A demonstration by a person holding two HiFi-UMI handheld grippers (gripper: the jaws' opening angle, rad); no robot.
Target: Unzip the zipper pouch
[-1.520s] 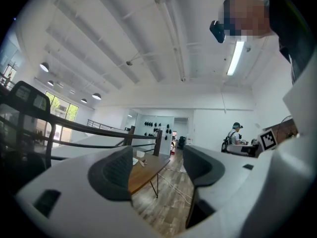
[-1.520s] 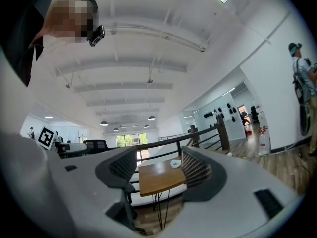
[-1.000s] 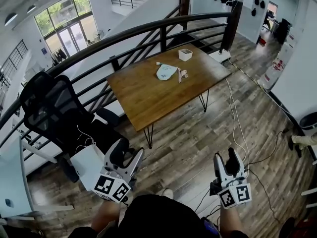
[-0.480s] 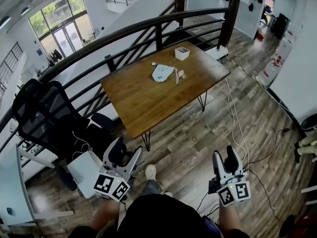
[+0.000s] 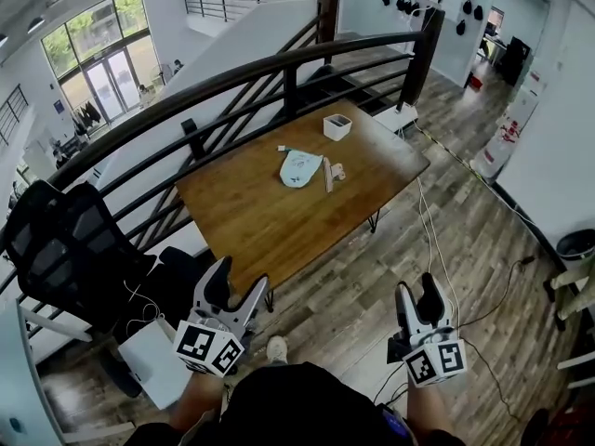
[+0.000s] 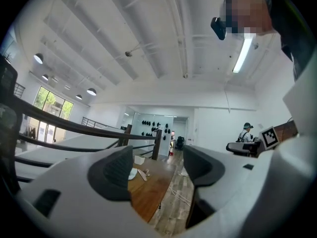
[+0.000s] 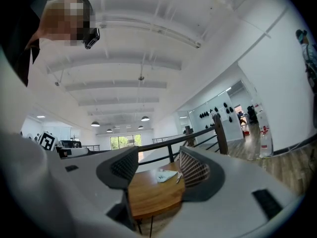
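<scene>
The person is holding the left hand-held gripper (image 5: 239, 280) and the right hand-held gripper (image 5: 416, 288) level over the floor, well apart from the white box (image 5: 337, 126), each with its jaws gaping wide and gripping nothing. The pale blue pouch (image 5: 300, 167) is lying flat on the wooden surface (image 5: 251, 212) near that box, on the side facing the person. Closing in looks like the step in hand; doing it well means arriving square to the pouch, one hand-held gripper pinning the fabric while the other is taking the zipper pull.

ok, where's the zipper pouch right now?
Head view, upper centre: the zipper pouch lies on the wooden table toward its far end, small pale items just right of it and a white box beyond.
</scene>
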